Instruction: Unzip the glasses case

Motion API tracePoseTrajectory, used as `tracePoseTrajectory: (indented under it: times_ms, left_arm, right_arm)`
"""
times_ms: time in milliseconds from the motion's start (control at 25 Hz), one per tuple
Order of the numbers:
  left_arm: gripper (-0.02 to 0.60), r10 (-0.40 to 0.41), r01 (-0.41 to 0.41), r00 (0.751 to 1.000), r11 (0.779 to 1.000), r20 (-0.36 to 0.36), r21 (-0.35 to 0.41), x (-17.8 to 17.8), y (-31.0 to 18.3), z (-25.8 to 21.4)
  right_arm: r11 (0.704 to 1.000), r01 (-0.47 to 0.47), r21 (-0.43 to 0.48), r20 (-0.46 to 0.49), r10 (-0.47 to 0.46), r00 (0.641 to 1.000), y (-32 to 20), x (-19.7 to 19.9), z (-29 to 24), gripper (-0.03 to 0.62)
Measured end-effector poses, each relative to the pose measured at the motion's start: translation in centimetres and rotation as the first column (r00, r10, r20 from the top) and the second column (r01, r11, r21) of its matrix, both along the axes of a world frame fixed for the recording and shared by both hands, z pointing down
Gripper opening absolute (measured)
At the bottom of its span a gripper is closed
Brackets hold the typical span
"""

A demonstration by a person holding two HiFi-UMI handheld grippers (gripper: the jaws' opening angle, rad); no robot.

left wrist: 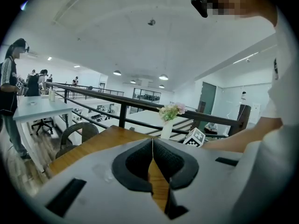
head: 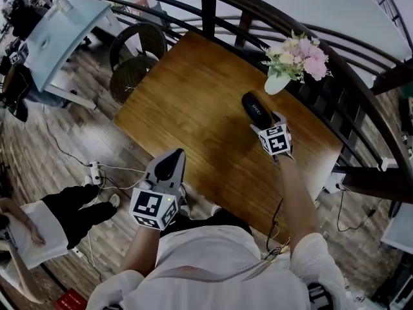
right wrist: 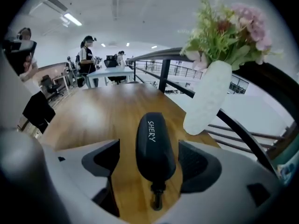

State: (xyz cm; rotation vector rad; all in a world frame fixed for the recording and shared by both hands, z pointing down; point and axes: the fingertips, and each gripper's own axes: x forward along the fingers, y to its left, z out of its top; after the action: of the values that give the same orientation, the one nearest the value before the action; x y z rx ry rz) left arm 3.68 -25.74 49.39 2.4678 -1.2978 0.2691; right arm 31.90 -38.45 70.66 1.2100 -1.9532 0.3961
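A black oval glasses case (head: 256, 110) lies on the wooden table (head: 193, 115), toward its far right. In the right gripper view the case (right wrist: 155, 143) points away from me, its zipper pull (right wrist: 157, 197) hanging at the near end. My right gripper (head: 262, 120) (right wrist: 150, 162) stands open around the case's near end; both pads (right wrist: 103, 158) keep a gap from it. My left gripper (head: 170, 161) (left wrist: 152, 160) hovers off the table's near edge, shut with nothing in it, its pads (left wrist: 135, 164) meeting along a thin seam.
A white vase of pink flowers (head: 279, 81) (right wrist: 208, 101) stands just beyond the case, close to a dark railing (head: 213, 5). A wicker chair (head: 132, 60) sits at the table's left end. A person (head: 39, 228) sits on the floor at lower left.
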Motion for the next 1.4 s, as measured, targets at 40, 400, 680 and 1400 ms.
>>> tracePoseTrajectory:
  times_ms: [40, 400, 680, 1400]
  left_arm:
    - [0.018, -0.005, 0.005, 1.000, 1.000, 0.007, -0.009, -0.3, 0.1, 0.3]
    - [0.018, -0.030, 0.031, 0.999, 0.999, 0.037, -0.038, -2.2, 0.0, 1.6]
    - [0.018, -0.002, 0.002, 1.000, 1.000, -0.001, 0.001, -2.7, -0.2, -0.3]
    - [0.018, 0.120, -0.090, 0.983, 0.975, -0.141, 0.202, -3.3, 0.5, -9.8]
  right_arm:
    - [1.000, 0.005, -0.020, -0.020, -0.006, 1.000, -0.6, 0.2, 1.1, 0.442]
    - [0.996, -0.012, -0.084, -0.016, 0.011, 1.000, -2.0, 0.5, 4.1, 0.381]
    - [0.996, -0.086, -0.022, 0.215, 0.089, 0.972, 1.4, -3.0, -1.6, 0.350]
    - [0.951, -0.165, 0.263, 0.662, -0.053, 0.748, 13.3, -12.4, -27.7, 0.350]
